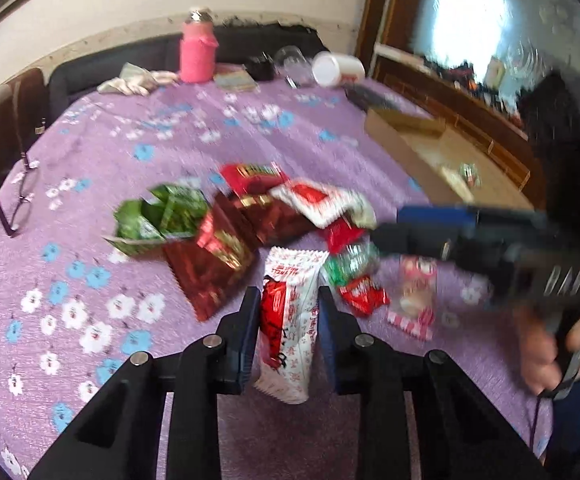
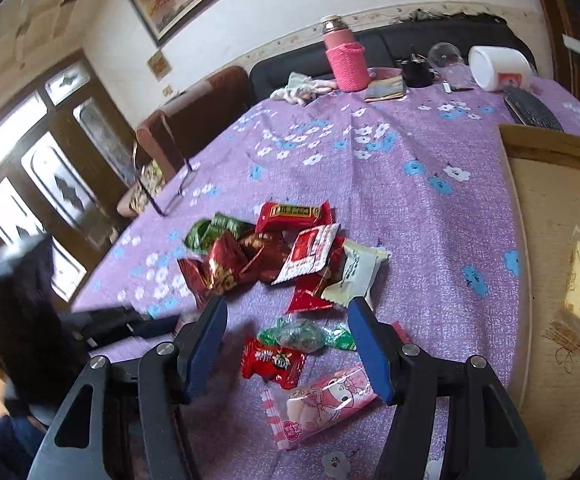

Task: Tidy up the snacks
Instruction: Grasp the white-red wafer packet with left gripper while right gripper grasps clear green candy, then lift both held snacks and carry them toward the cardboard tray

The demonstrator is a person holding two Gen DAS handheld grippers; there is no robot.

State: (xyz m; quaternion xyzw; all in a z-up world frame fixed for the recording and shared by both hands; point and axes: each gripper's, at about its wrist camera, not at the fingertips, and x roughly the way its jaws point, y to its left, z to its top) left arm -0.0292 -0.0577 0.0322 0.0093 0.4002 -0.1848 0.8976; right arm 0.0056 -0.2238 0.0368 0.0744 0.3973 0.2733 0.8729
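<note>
The left tool point(image 1: 289, 308) pinches a white-and-red snack packet point(image 1: 286, 320) just off the snack pile point(image 1: 250, 224); the right tool point(image 2: 288, 324) hangs spread over it. Next, probably, carrying the packet to the cardboard box point(image 1: 450, 152) beside the pile.

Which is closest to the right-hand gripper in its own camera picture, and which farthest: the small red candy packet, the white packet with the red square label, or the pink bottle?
From the right gripper:
1. Small red candy packet, just below, between its fingers.
2. White packet with the red square label, on the snack pile beyond.
3. Pink bottle, at the table's far edge.
</note>
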